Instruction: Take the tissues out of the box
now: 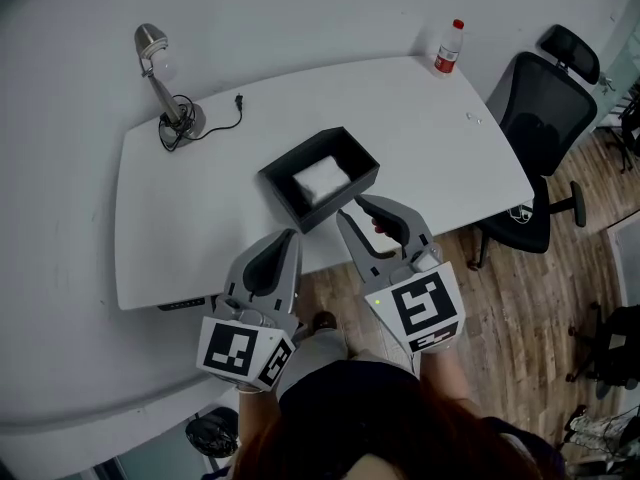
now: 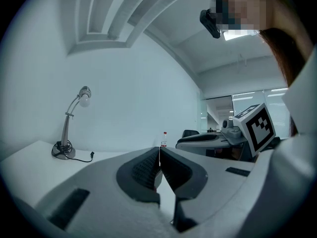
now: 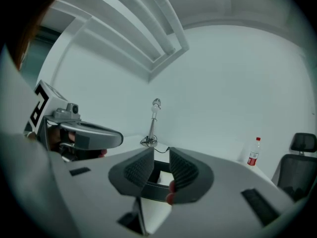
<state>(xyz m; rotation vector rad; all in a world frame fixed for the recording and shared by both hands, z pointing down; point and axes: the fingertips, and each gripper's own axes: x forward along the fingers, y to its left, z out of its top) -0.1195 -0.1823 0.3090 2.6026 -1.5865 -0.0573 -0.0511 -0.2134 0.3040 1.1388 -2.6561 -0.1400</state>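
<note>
A black open-topped box (image 1: 343, 199) stands near the front edge of the white table (image 1: 200, 218), with white tissues (image 1: 322, 178) lying inside it. My right gripper (image 1: 352, 210) hovers at the box's near right corner. Its jaws stand apart with nothing between them. In the right gripper view the box (image 3: 154, 190) shows through the gap of the right gripper (image 3: 161, 158). My left gripper (image 1: 290, 236) hangs just in front of the table edge, left of the box. In the left gripper view its pads meet on the left gripper (image 2: 159, 155), holding nothing.
A desk lamp (image 1: 160, 68) with a coiled cord stands at the table's back left. A red-capped bottle (image 1: 449, 48) is at the back right corner. A black office chair (image 1: 545, 118) stands to the right on the wooden floor.
</note>
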